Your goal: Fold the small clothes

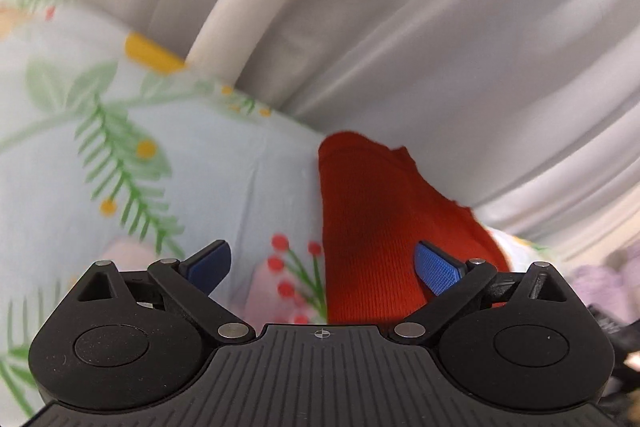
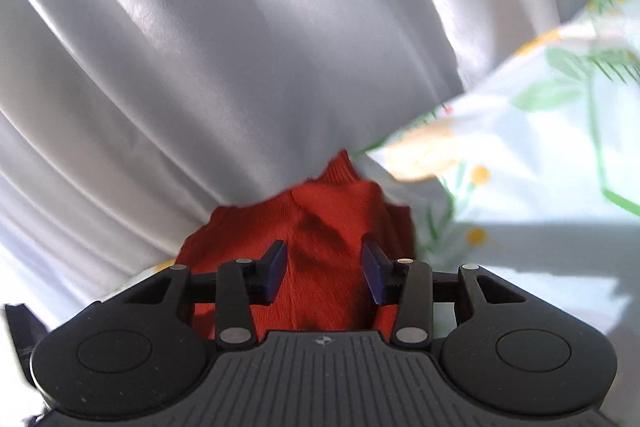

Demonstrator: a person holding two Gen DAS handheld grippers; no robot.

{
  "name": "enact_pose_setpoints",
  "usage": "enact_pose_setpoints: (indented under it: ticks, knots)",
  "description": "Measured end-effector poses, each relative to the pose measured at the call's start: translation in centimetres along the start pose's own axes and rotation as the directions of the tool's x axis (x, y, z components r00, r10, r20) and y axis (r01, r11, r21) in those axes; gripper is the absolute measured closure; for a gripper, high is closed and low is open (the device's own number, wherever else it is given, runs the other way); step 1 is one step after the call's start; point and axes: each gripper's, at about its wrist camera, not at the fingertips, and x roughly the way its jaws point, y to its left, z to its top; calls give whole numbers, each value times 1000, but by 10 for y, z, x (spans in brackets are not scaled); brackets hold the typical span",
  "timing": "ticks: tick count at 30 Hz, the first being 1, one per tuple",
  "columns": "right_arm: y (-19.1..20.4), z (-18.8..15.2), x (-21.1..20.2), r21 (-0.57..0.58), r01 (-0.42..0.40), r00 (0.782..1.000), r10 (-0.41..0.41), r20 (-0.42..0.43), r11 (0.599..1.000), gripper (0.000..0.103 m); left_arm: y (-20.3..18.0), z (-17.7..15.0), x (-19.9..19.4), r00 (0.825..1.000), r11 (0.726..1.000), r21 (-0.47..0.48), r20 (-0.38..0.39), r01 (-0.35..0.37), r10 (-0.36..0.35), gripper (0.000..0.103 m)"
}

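The red knit garment (image 1: pixel 372 227) lies on a floral sheet (image 1: pixel 224 163) against a white curtain (image 1: pixel 400 27). The left tongs (image 1: pixel 324 267) gape wide, empty; only that view shows lilac cloth (image 1: pixel 600 283). The right tongs (image 2: pixel 325 273) stand half open over the garment, gripping nothing.

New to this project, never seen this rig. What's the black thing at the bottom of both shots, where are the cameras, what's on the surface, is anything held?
No robot arm here: a person carries a two-finger tool in each hand, with a fisheye camera on each looking forward along the fingers. The black body and blue pads low in each picture are that tool itself.

One picture is from the left tool, the other from the right tool.

A red knit garment lies on a pale floral sheet, with a white curtain behind.

Both tools are open. The left stands very wide, over the garment's edge. On the right the garment sits between the pads, but they do not press it. Nothing is held.
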Motion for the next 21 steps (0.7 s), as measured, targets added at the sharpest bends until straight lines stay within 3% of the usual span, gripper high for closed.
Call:
enact_pose_setpoints:
  ticks: [1, 2, 5, 7, 10, 12, 15, 19, 21]
  knots:
    - [-9, 3, -8, 27, 26, 1000, -26, -17, 999, 46, 8, 0, -3, 998, 998, -41, -27, 51, -52, 2]
    - [-19, 5, -13, 45, 42, 999, -40, -35, 998, 44, 13, -1, -4, 994, 993, -73, -50, 96, -100, 2]
    - [-41, 8, -12, 133, -54, 988, 73, -136, 990, 44, 11, -6, 1, 978, 980, -110, -108, 168, -180, 4]
    - [-49, 8, -2, 184, -102, 974, 136, -180, 978, 44, 1, -7, 8, 972, 981, -94, -147, 169, -182, 4]
    - [-54, 8, 10, 223, -123, 965, 169, -199, 967, 45, -10, -7, 20, 967, 984, -62, -183, 168, -177, 6]
    - [-54, 12, 15, 232, -142, 960, 191, -205, 962, 48, -14, -4, 26, 968, 986, -57, -191, 155, -163, 14]
    - [-52, 16, 24, 219, -141, 951, 193, -240, 965, 56, -13, -2, 38, 954, 977, -116, -222, 178, -200, 20]
    - [-50, 16, 35, 222, -156, 940, 214, -267, 962, 61, -17, -2, 44, 953, 980, -79, -228, 185, -199, 20]
    - [-51, 16, 39, 232, -164, 937, 225, -267, 959, 63, -19, -1, 43, 955, 982, -60, -230, 180, -189, 26]
